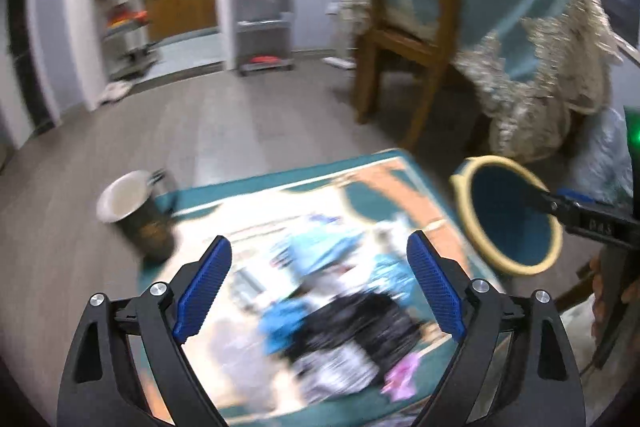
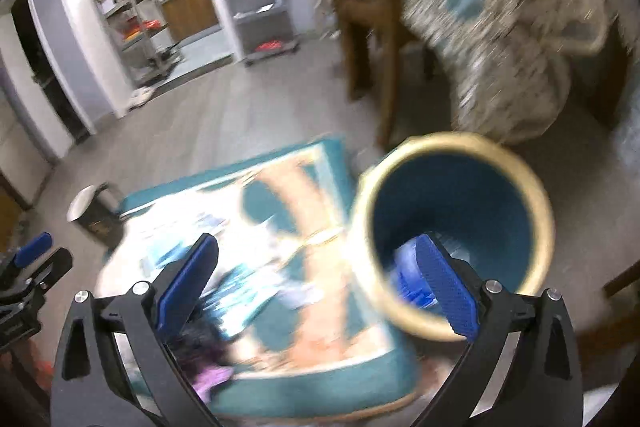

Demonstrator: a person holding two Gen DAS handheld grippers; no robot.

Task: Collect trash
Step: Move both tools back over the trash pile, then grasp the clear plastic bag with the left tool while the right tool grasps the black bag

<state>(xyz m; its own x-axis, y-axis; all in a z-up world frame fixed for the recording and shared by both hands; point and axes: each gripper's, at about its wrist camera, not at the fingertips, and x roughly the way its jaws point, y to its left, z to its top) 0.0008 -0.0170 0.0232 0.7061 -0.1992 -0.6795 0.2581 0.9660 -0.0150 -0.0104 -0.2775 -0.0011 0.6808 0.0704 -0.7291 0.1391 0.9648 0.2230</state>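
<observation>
Easy to knock the bin (image 2: 452, 139) over from here: stands just ahead and to the right of the right fingers (image 2: 186, 283), with one finger crossing in front of its yellow rim in the right wrist view. Cannot tell if touching the rim or only near it. Much blur in both views, so probably moving fast; at such speed, a real chance of hitting the rim or grabbing badly.

Second danger: pinching the rug (image 1: 248, 187) together with the trash (image 1: 340, 307). Lies as a loose heap of blue, black and pink scraps on the rug, right under and between the left fingers (image 1: 204, 287). Light scraps, likely to slip out or scatter when lifted towards the bin.

Also a dark cup (image 1: 136, 211) on the floor, ahead and left of the left fingers, well apart; small risk only.

Left fingers: spread wide, released, holding nothing, not touching the heap. Right fingers: spread fully, nothing gripped. Something blue already inside the bin, behind the right finger.
</observation>
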